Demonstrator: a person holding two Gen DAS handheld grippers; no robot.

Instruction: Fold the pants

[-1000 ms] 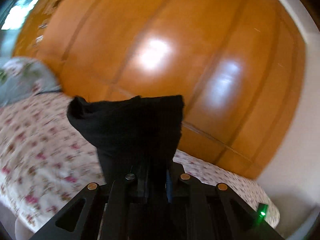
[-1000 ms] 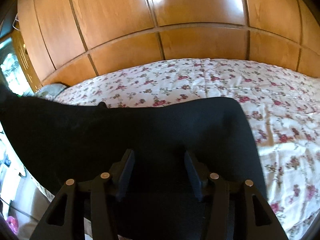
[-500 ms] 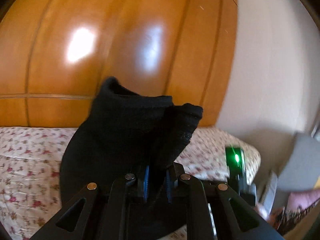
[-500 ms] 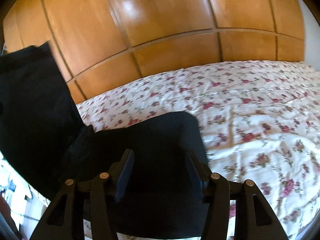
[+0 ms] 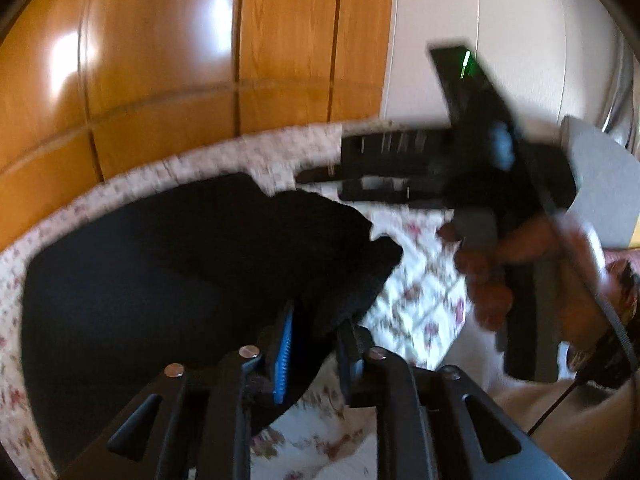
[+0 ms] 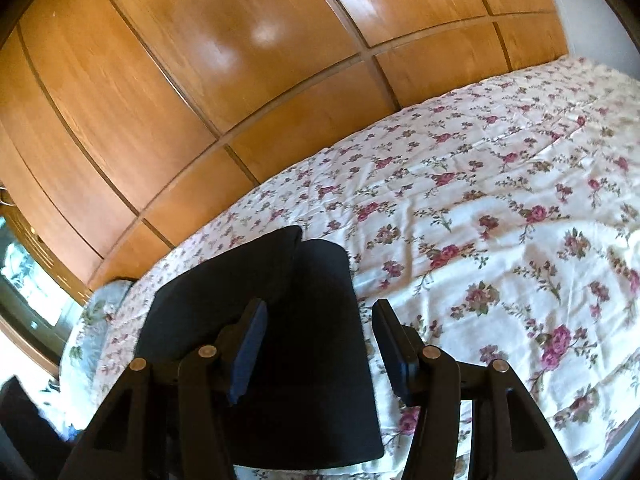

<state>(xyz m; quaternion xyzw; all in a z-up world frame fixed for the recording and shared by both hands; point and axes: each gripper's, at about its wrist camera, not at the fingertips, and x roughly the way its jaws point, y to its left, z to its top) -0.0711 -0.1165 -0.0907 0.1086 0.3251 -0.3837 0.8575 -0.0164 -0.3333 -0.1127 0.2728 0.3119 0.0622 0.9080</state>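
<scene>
Left wrist view: no readable writing or brand anywhere; frame is motion-blurred. Left gripper (image 5: 316,344) sits low centre, black frame, ribbed blue pad on one finger. Its jaws have just been opening; a bunched edge of the black pants (image 5: 168,280) lies between the fingers, and through the blur I cannot tell if the pads press on it. Pants are matte, soft knit, spread in a wide dark mass over the floral bedspread (image 5: 416,300), left of centre. Right gripper (image 5: 320,186) comes in from the right, black, green light on its body, held by a hand (image 5: 516,264). Glossy wooden wardrobe (image 5: 160,60) behind, pale wall at right. Bare bedspread lies between pants and hand.

Right wrist view: no text either. Right gripper (image 6: 320,344) stands open, dark blue pads apart, nothing pinched. Pants (image 6: 288,344) lie flat below it in a folded, rounded-corner rectangle with a second layer edge at top, close to the bed's near edge. Bedspread (image 6: 500,220) is cream with pink roses, lightly creased, wide and bare to the right. Wardrobe panels (image 6: 180,80) run along the far bed edge.
</scene>
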